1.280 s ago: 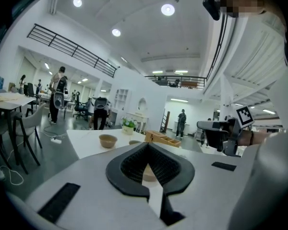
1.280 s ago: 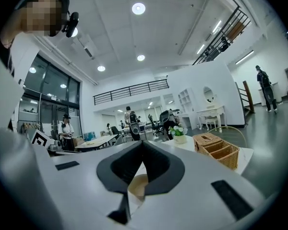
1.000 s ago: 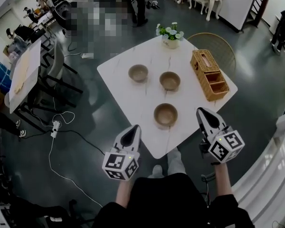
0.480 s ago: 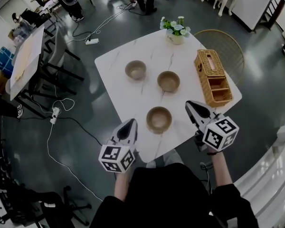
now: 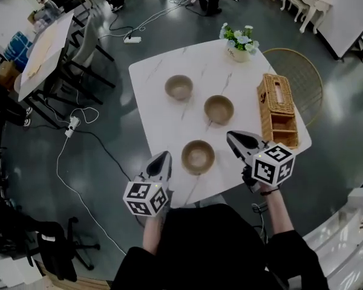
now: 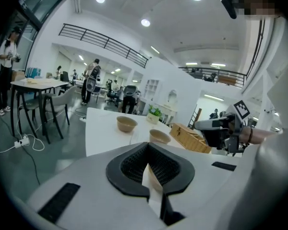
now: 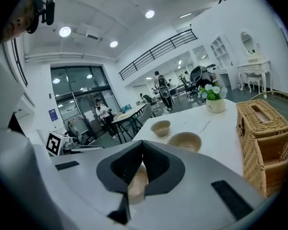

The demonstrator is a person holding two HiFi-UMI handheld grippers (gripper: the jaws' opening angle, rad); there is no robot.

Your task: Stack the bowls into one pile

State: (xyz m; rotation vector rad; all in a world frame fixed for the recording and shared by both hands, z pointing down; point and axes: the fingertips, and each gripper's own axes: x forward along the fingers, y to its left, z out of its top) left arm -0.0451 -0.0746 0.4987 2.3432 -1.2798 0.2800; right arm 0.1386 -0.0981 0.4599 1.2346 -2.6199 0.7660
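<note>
- Plainly, the jaws of the left gripper [image 6: 148, 145] are seen pressed together at their tips, and nothing is gripped between them.
- Likewise, the jaws of the right gripper [image 7: 143, 143] are closed tip to tip and nothing is held.
- Just beyond both sets of tips, the near bowl [image 5: 198, 156] is found upright on the table [image 5: 163, 110], close to its near edge. It lies just right of the left tips and just left of, and slightly nearer than, the right tips.
- Neither gripper is touching the bowl, and the two are judged about equally close to its rim.
- Being round, the bowl offers no long axis, so any part of the rim could be taken. The side facing each gripper is judged the handiest.
- Farther off, the middle bowl [image 5: 219, 109] stands to the right and the far bowl [image 5: 178, 87] to the left. All three are well apart, so no pile has been started.
- Before any rim can be pinched, one pair of jaws would have to be opened.
- At the right edge a wicker basket [image 5: 278, 110] is set, and at the far corner a flower pot [image 5: 241, 44]. Both are clear of the bowls.
</note>
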